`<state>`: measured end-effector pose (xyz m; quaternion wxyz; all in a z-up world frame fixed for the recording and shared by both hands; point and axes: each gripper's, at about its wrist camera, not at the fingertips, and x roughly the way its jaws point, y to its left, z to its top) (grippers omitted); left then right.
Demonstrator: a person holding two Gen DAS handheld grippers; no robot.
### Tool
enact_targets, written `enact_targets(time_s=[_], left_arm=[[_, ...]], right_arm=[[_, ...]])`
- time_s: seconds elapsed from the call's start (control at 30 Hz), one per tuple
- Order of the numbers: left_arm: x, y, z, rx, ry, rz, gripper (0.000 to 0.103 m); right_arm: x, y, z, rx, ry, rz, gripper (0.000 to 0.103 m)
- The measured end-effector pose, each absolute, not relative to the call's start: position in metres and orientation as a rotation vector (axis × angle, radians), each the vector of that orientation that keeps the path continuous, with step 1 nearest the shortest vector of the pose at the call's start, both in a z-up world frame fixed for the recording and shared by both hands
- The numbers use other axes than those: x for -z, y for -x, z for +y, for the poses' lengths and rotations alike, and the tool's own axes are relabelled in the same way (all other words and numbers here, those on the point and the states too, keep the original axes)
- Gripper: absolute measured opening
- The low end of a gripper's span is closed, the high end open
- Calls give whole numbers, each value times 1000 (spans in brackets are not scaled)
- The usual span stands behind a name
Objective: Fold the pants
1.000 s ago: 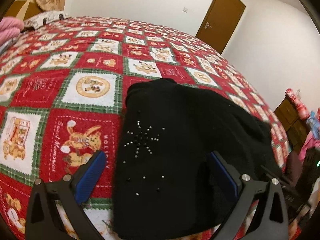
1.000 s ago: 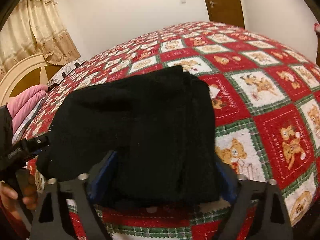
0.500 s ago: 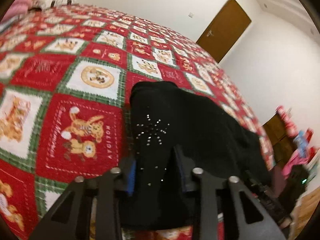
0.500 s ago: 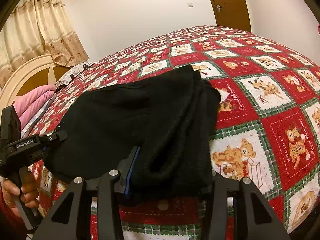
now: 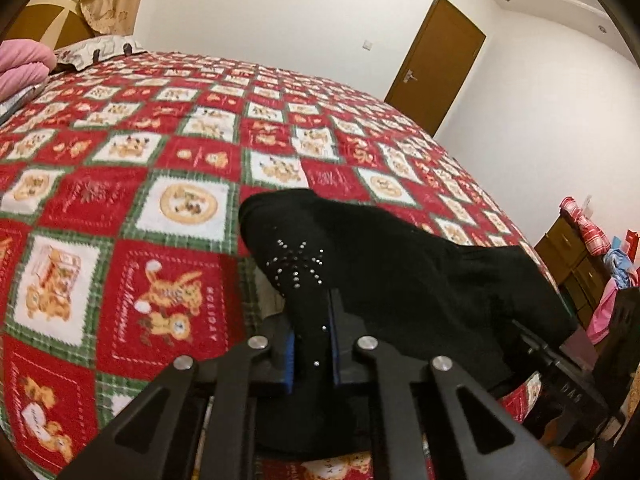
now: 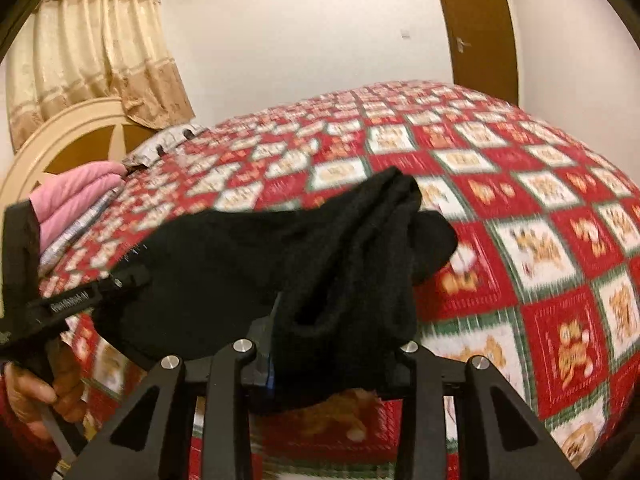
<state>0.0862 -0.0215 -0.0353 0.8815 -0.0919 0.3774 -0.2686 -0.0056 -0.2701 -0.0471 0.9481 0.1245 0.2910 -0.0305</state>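
**Both grippers clamped on the near edge of the pants, cloth raised for a fold**

Black knit pants with a small starburst of silver studs (image 5: 298, 266), lying partly folded on the bed's red, white and green patchwork quilt (image 5: 120, 208), near edge lifted clear of it. Left gripper (image 5: 312, 354) closed on a narrow pleat of the studded end, blue pads pressed flat against the cloth. Right gripper (image 6: 332, 344) likewise closed on a thick bunched layer at the opposite end of the same edge. Gripped at both ends, probably so that the edge rises evenly and can be carried over the far part without sagging. Both grippers held low, pointing forward across the bed, roughly level with one another. Left gripper also visible from the right wrist view, handle in the person's left hand (image 6: 36, 392). Folded pink quilt (image 6: 76, 196) well apart, near the headboard.
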Motion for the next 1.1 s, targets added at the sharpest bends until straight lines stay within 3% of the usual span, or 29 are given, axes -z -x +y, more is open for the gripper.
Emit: enact_targets(time_s=[0.53, 0.7, 0.87, 0.97, 1.1], left_arm=[[-24, -130, 90, 239, 150, 529, 13], [-9, -148, 127, 104, 110, 533, 13], [43, -172, 149, 28, 116, 709, 15], [64, -172, 156, 26, 155, 757, 24], [68, -169, 147, -1, 94, 739, 30]], right_arm=[[-16, -116, -142, -244, -88, 461, 35], [8, -170, -97, -299, -65, 514, 35], [62, -209, -79, -272, -58, 684, 35], [75, -217, -92, -297, -152, 728, 40], [84, -223, -104, -283, -217, 767, 62]])
